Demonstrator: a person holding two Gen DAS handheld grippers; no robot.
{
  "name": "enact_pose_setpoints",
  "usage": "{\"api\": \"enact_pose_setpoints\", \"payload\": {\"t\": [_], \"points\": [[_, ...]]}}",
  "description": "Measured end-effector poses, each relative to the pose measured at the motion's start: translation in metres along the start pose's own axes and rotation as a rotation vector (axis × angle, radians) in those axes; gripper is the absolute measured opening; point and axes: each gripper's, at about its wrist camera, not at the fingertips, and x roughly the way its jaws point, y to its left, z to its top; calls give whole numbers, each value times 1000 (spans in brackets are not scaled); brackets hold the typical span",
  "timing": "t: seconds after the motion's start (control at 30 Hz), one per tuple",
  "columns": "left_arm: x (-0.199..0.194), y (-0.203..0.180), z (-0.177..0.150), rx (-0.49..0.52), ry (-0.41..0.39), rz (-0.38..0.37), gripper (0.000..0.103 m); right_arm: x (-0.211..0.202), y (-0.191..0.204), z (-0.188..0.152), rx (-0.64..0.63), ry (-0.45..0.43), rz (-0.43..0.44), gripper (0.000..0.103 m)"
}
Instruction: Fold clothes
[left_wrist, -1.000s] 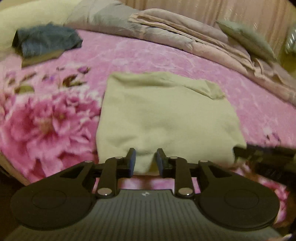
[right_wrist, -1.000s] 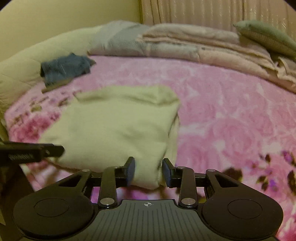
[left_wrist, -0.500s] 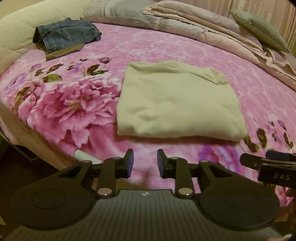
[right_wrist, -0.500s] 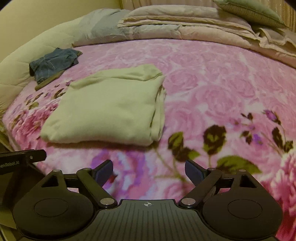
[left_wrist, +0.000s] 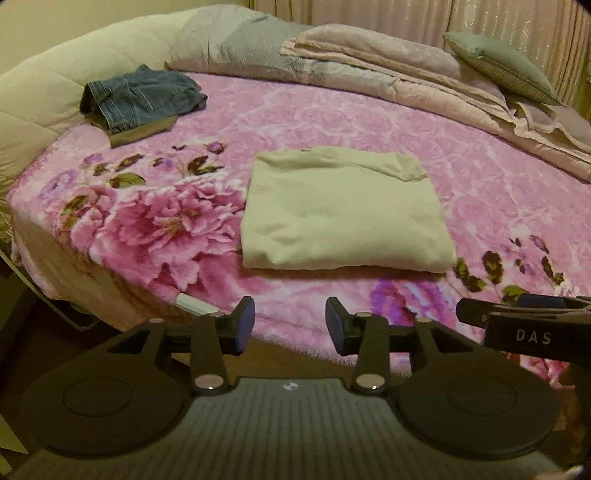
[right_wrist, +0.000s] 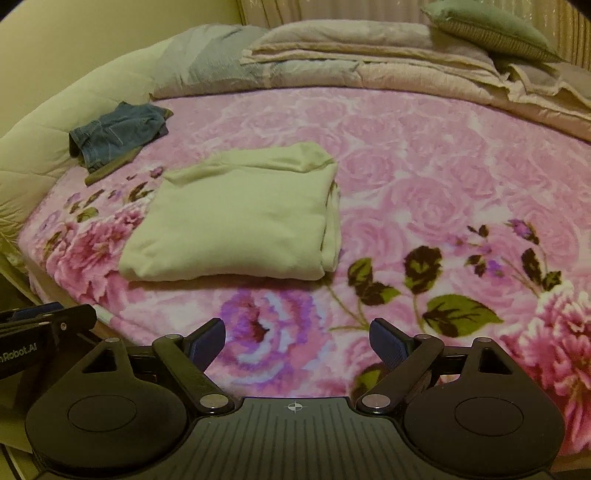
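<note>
Denim shorts (left_wrist: 142, 98) lie bunched at ten o'clock on the pink blanket (left_wrist: 332, 110), seemingly not yet neatly folded. At centre the pale green garment (left_wrist: 343, 210) rests as a tidy finished rectangle. Both claws are released and empty: left gripper (left_wrist: 290, 321) has just been opening, right gripper (right_wrist: 297, 341) spread wide.

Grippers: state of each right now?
Left gripper: open, empty, jaws just opening; folded cream garment lies clear of it.
Right gripper: open wide, holding nothing.
</note>
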Motion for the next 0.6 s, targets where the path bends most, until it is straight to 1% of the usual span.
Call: {"api": "enact_pose_setpoints", "payload": {"t": [0.23, 0.33, 0.47, 0.6], "points": [[-33, 7, -14, -3, -38, 17, 40, -27, 12, -13, -13, -32, 4, 88], [-45, 7, -20, -4, -59, 9, 41, -39, 16, -19, -27, -46, 8, 88], [-57, 6, -26, -3, -81, -5, 42, -51, 21, -27, -45, -61, 14, 88], [-61, 6, -30, -3, -84, -11, 42, -54, 22, -32, -59, -62, 17, 89]]}}
